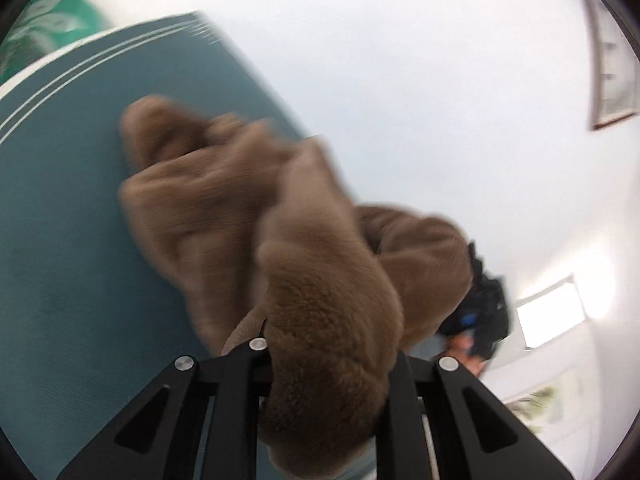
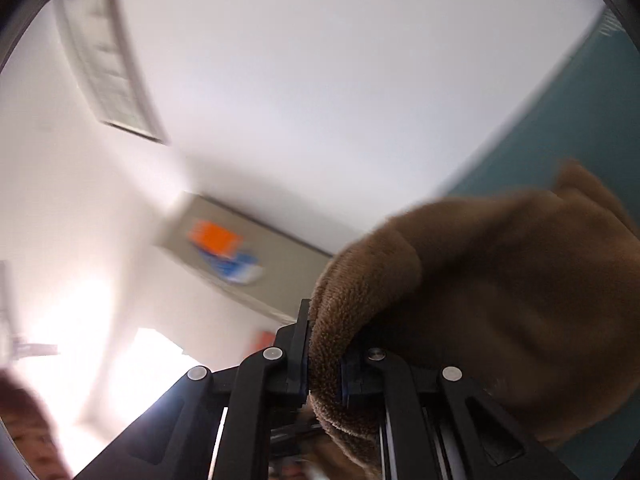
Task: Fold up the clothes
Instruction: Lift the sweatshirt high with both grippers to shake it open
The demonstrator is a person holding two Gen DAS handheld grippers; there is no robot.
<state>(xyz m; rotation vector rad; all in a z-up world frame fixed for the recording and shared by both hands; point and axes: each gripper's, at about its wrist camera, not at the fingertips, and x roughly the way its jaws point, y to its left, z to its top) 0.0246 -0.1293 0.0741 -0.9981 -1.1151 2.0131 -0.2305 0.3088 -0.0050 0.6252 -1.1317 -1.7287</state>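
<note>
While both cameras tilt up toward the white ceiling (image 1: 400, 60), the teal surface (image 1: 60, 220) fills the left of the left wrist view; I cannot tell if it is a bed or a mat. The brown fleece garment (image 1: 224, 200) is lifted off it, bunched and blurred, strung between my two grippers. My left gripper (image 1: 324, 364) has a thick roll of the pile between its jaws, which look clamped on it, though the fleece hides the pads. My right gripper (image 2: 324, 364) is closed on a folded edge, the pads pinching it plainly. I judge this a lift or shake-out, but the frames would fit either opening the garment to lay it flat or carrying a fold over. Either way I want the grips firm, the hands level and moved apart enough that the cloth hangs taut without twisting.
</note>
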